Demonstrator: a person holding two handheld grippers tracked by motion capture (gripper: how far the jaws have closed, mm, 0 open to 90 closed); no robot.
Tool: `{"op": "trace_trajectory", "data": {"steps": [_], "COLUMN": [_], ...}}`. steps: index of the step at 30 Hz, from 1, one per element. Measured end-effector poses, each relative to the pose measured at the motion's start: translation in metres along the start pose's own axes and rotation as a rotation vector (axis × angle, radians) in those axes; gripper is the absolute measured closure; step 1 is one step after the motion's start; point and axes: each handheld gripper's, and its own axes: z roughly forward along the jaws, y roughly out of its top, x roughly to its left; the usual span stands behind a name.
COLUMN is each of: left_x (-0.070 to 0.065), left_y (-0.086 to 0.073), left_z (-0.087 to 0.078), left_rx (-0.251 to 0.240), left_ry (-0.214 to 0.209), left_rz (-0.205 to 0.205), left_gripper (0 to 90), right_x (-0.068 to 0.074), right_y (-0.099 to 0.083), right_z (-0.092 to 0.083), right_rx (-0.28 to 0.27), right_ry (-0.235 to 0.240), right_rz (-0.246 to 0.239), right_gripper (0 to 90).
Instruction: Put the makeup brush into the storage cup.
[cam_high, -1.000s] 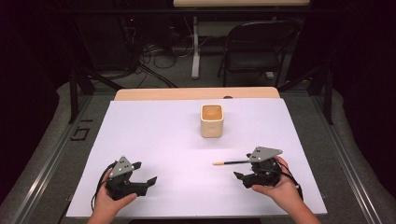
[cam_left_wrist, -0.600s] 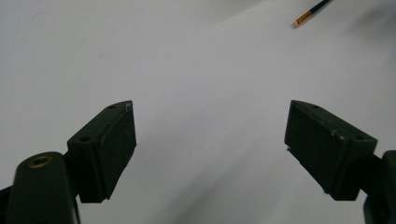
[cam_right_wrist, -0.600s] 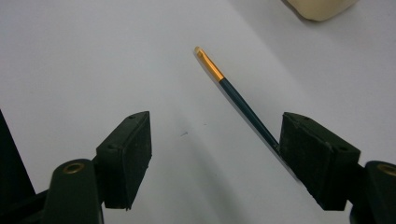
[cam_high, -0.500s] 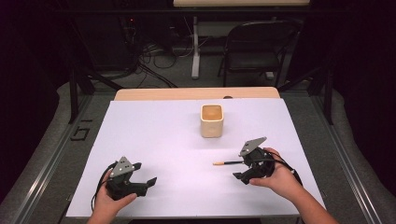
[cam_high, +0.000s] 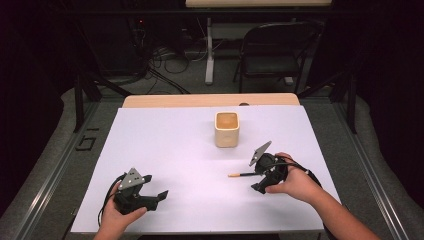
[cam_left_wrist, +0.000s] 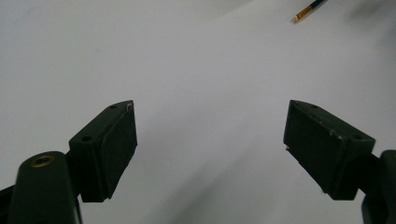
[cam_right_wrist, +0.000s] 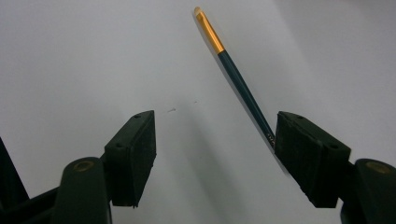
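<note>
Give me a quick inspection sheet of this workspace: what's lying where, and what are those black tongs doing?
Surface: white table sheet, flat, over a wooden table edge.
Job's things: paintbrush lying flat, dark handle, gold ferrule; its handle end lies by one jaw of the right tongs. Beige square cup upright, farther back.
Clutter: nothing seen.
Grippers: right tongs open, jaws just been closing, pads not pressing the paintbrush. Left tongs open, nothing between them.
Cables: one trails from each gripper; more on the floor behind.
Surroundings: dark room, folding chair.

White table with brush and wooden cup
</note>
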Motion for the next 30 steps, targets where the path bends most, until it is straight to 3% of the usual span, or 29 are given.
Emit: {"op": "trace_trajectory", "data": {"steps": [9,27,30], "left_x": [0.000,0.001,0.001], "left_y": [0.000,-0.001,-0.001], "left_z": [0.001,0.001,0.001], "left_rx": [0.002,0.001,0.003], "left_ry": [-0.003,-0.003,-0.003], "left_rz": [-0.003,-0.006,-0.004], "left_gripper": [17.7,17.8,17.8], "right_x": [-0.008,-0.028,-0.031], "right_y": [0.012,0.046,0.051], "right_z": [0.002,0.008,0.008], "right_rx": [0.074,0.086,0.118], "right_ry": [-0.009,0.011,0.012], "right_rz": [-0.054,-0.137,-0.148], "right_gripper": [31.3,33.1,33.6]}}
